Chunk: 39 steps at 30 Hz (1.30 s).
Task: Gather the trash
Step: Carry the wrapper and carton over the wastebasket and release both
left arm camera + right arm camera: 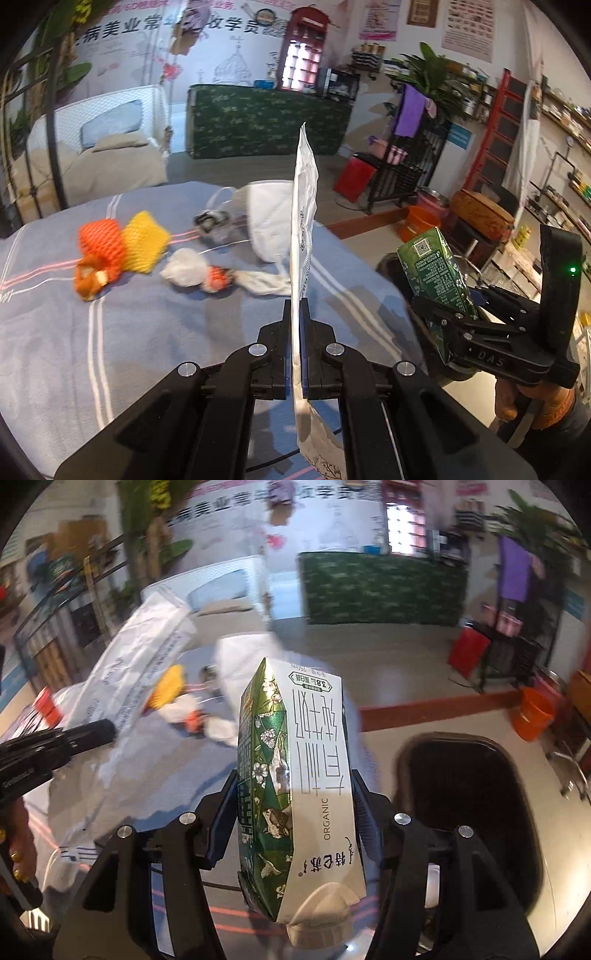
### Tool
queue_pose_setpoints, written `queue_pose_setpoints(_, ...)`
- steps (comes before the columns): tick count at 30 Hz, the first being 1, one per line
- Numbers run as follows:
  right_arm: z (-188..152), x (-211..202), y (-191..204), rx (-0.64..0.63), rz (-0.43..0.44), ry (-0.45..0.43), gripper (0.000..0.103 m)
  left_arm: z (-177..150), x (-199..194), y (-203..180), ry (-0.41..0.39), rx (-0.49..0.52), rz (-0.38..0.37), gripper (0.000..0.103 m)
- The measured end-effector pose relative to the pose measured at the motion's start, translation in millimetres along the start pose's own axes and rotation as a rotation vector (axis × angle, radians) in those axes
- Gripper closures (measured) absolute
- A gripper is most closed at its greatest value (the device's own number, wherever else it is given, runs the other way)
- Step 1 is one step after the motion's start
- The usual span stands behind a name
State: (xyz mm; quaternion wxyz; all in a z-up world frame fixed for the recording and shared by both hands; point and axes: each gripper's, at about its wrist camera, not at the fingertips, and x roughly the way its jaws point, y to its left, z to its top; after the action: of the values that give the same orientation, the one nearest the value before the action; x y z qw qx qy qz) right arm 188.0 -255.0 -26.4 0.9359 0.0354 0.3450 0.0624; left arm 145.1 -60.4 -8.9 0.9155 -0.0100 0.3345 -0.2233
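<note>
Right gripper (293, 794) clamped on upright green milk carton (295, 775), black bin (476, 797) just right and nearer it; left gripper (295, 306) pinching white wrapper (304, 206), edge-up.

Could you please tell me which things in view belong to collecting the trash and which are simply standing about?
Part of the job:
- white wrapper, clamped in the left gripper
- green milk carton, held by the right gripper
- black bin
- orange foam net, yellow foam net, face mask on the bed

Just standing about:
- orange bucket
- potted plant
- red cabinet
</note>
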Motion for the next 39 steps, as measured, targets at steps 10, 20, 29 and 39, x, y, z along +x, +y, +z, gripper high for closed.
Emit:
queue_pose_setpoints(10, -19, -12, -85, 0.171, -0.242, -0.031, 0.045, 13, 37, -85, -0.010, 0.146, -0.152, 0.099)
queue_pose_setpoints(20, -39, 32, -150, 0.267, -0.376, 0.078, 0.045, 16, 76, -120, 0.067, 0.153, -0.215, 0.099)
queue_pose_setpoints(29, -57, 65, -172, 0.317, -0.378, 0.144, 0.039, 12, 105, -138, 0.135, 0.187, -0.210, 0.099)
queue_pose_setpoints(39, -71, 6, -165, 0.381, -0.360, 0.070, 0.033, 14, 132, -156, 0.208, 0.198, -0.250, 0.099)
